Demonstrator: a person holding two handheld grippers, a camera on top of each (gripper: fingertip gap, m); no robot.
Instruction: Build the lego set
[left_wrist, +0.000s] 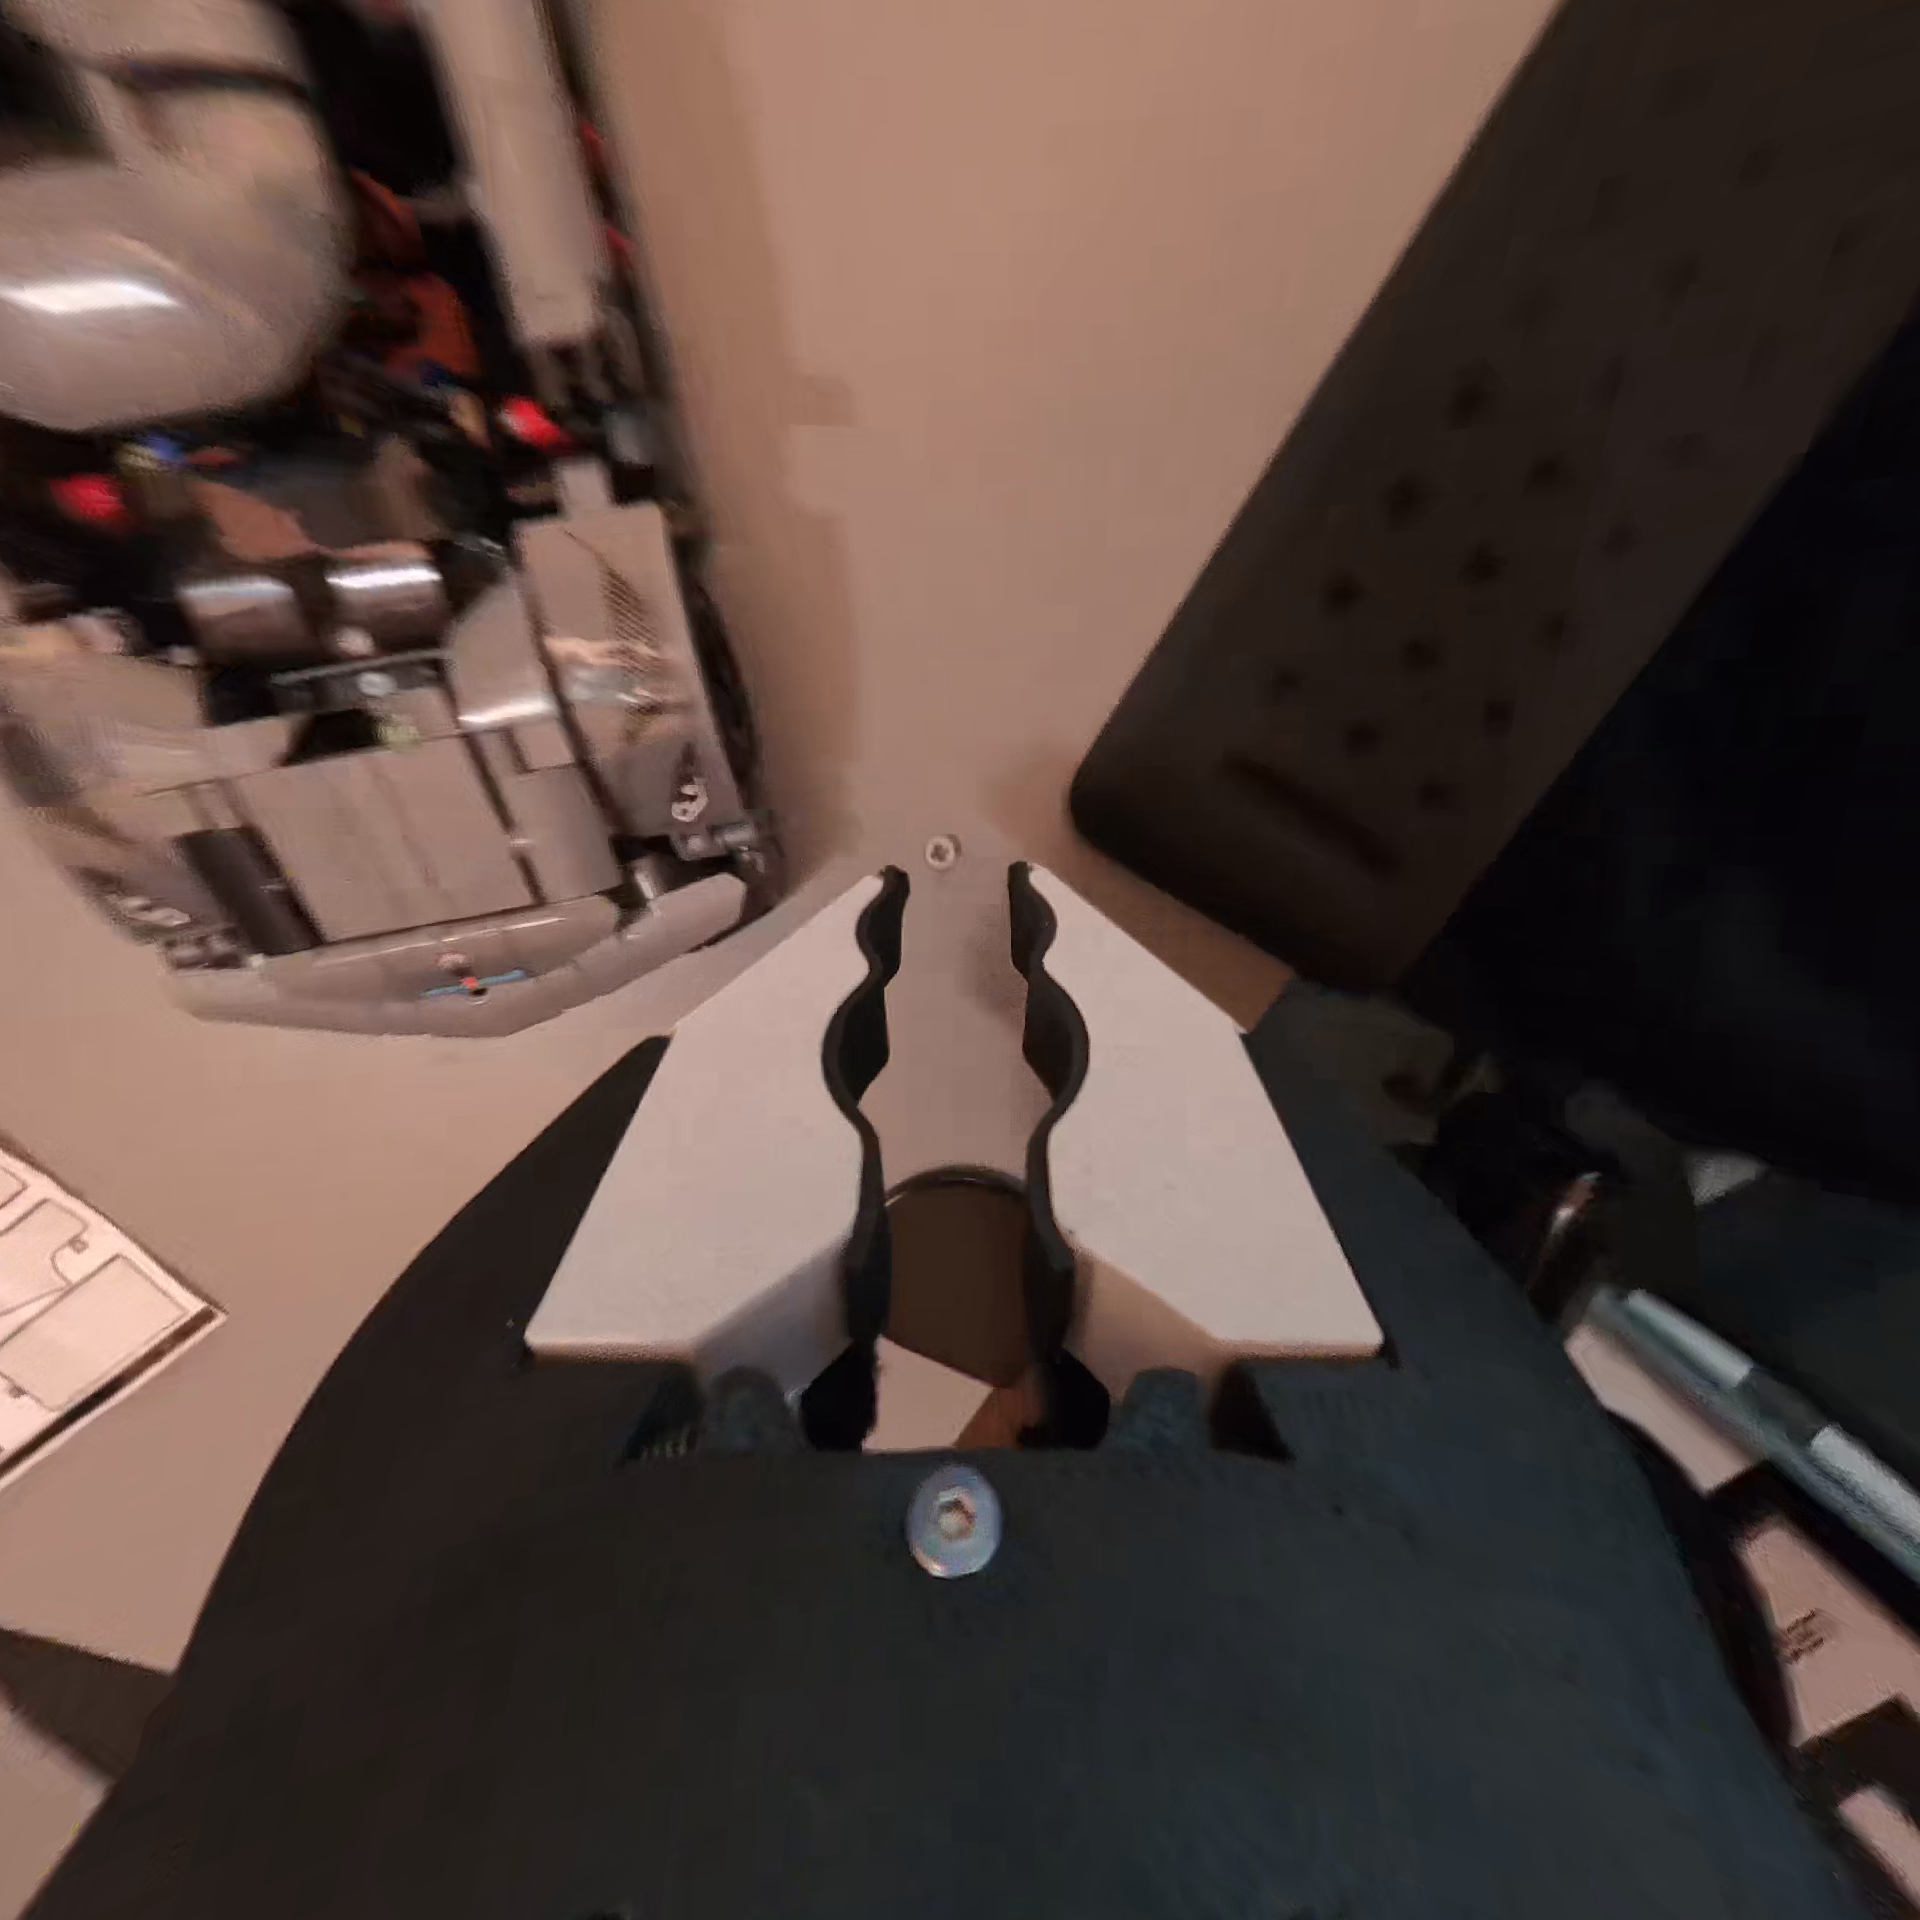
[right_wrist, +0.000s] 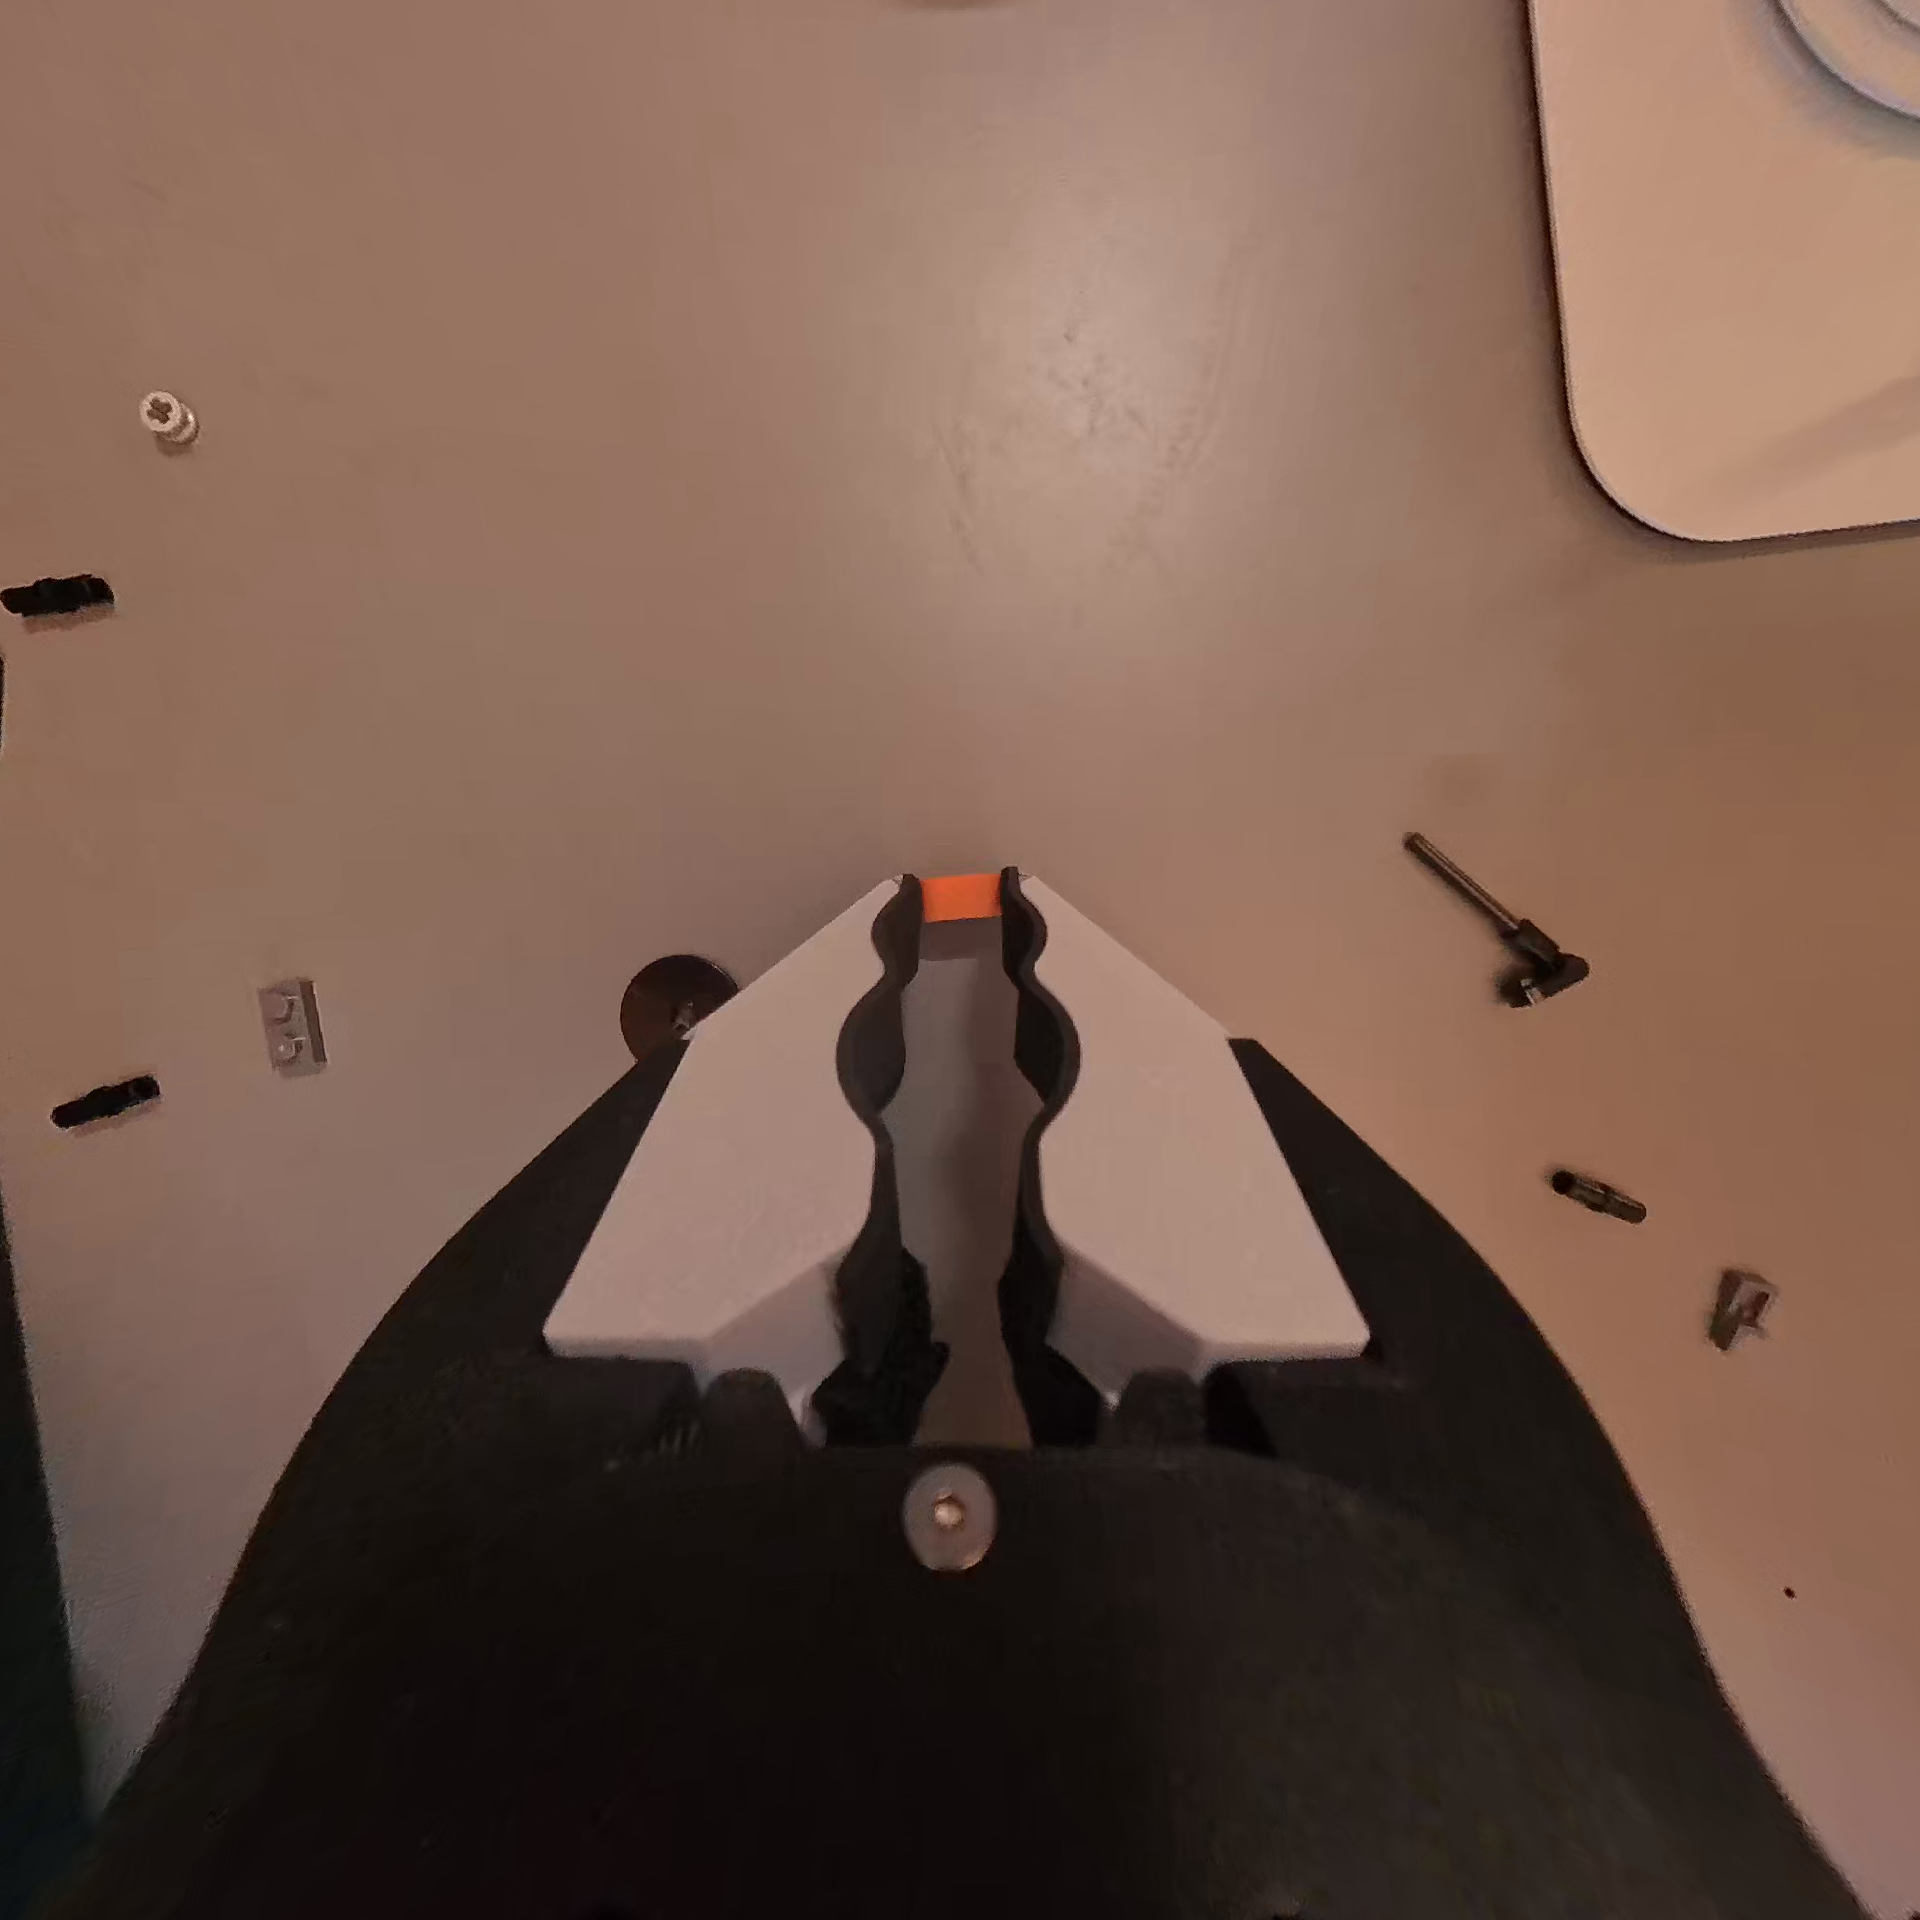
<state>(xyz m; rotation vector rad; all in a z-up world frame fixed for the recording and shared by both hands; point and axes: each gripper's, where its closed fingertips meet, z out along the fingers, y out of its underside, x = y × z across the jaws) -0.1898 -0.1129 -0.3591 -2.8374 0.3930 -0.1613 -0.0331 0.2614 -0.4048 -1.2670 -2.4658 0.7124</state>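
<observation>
On the tabletop (right_wrist: 727, 520), a plate (right_wrist: 292, 1023) and pins (right_wrist: 104, 1101) are spread left of the right tool (right_wrist: 961, 888); an axle (right_wrist: 1486, 914) is set to its right.

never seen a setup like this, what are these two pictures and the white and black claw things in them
Each claw is a two-finger gripper that a person holds by hand, one per hand. A camera sits on each and looks forward along its fingers, so each picture is one gripper's own view.

The left gripper hangs open and empty over a beige table. Ahead on its left sits a blurred grey lego model, with an instruction sheet nearer.

The right gripper pinches a small orange lego piece at its fingertips. Loose parts lie around it: black pins, a grey plate, a black axle piece and a white tray at the far right.
</observation>
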